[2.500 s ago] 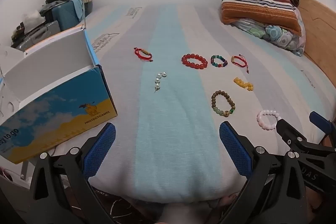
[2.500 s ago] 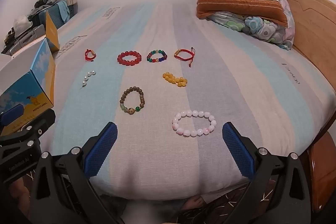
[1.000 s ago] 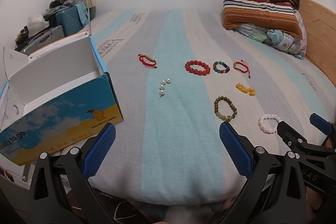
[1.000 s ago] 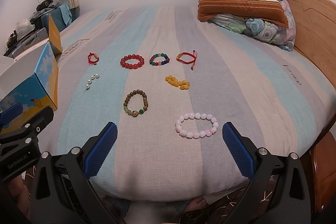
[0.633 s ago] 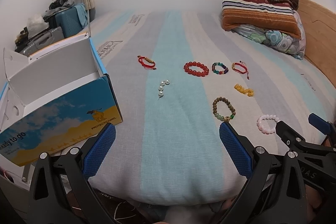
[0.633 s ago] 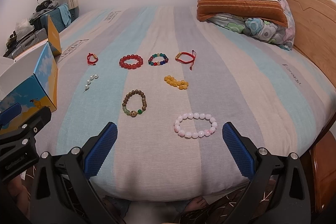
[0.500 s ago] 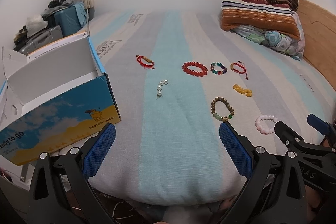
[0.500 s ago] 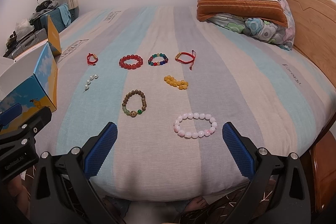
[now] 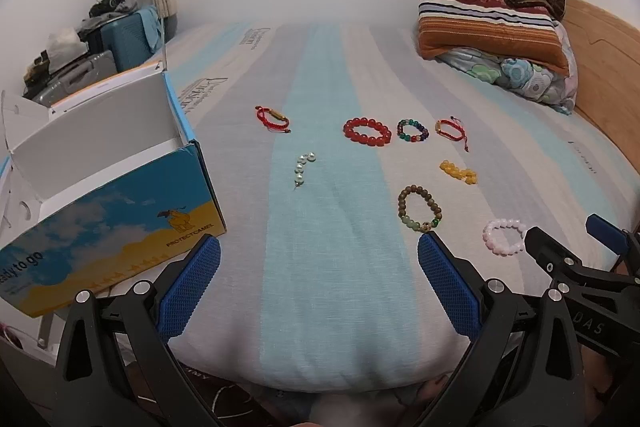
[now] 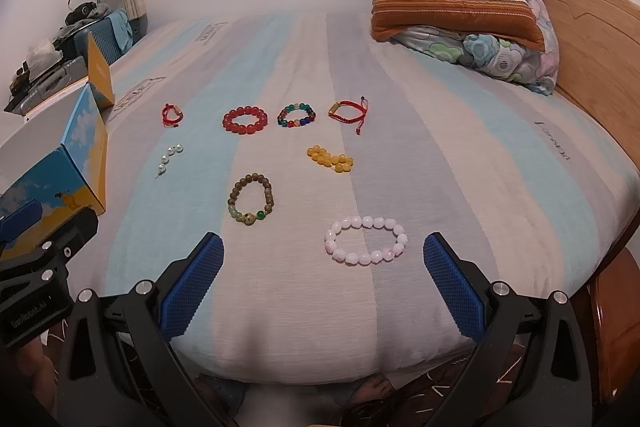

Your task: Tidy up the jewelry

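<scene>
Bracelets (image 10: 245, 120) loose on bed (image 10: 440, 131) | box (image 9: 120, 163) open, interior white | both hand-held grippers (image 9: 319, 285) (image 10: 323, 283) spread apart

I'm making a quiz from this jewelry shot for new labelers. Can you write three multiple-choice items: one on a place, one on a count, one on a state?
1. Where does the pink bracelet lie?
A. In the box
B. On the bed, nearest the right tongs
C. On the pillow

2. How many pieces of jewelry lie on the bed?
A. Five
B. Eight
C. Eleven

3. How is the box?
A. Open
B. Taped shut
C. Crushed flat

Answers:
1 B: the pink bracelet lies on the bed just ahead of the open right tongs.
2 B: eight separate pieces show, from the red bracelet to the pearl strand.
3 A: the box has its lid up and its white inside shows.
</scene>
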### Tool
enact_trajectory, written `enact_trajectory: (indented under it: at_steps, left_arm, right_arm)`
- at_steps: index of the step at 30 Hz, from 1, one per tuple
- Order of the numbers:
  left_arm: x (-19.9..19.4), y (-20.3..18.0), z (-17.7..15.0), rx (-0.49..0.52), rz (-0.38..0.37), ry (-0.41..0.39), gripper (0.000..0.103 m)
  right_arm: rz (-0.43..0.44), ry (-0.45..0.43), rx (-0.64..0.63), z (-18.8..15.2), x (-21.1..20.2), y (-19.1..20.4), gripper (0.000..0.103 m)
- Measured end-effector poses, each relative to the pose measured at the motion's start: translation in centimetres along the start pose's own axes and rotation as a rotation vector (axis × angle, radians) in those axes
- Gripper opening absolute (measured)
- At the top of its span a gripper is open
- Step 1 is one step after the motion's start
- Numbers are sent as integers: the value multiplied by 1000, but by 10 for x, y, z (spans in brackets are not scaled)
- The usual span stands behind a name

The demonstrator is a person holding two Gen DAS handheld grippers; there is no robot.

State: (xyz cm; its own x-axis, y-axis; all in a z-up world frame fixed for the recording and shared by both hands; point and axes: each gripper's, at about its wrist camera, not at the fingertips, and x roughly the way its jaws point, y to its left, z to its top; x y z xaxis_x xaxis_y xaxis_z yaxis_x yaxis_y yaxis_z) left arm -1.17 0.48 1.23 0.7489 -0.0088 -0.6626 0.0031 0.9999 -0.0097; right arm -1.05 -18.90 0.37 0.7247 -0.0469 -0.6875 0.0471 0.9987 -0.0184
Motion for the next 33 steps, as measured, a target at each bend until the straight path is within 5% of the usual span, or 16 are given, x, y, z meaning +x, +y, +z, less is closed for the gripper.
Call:
enact_trajectory:
  at_steps: [18, 33]
  left_arm:
    - [34, -21, 22, 10, -49, 45, 97]
    - [156, -70, 47, 119, -102, 236, 96]
  right_arm:
    - [-38, -7, 19, 22, -1, -21, 96]
    - [-21, 209, 59, 26, 99, -59, 96]
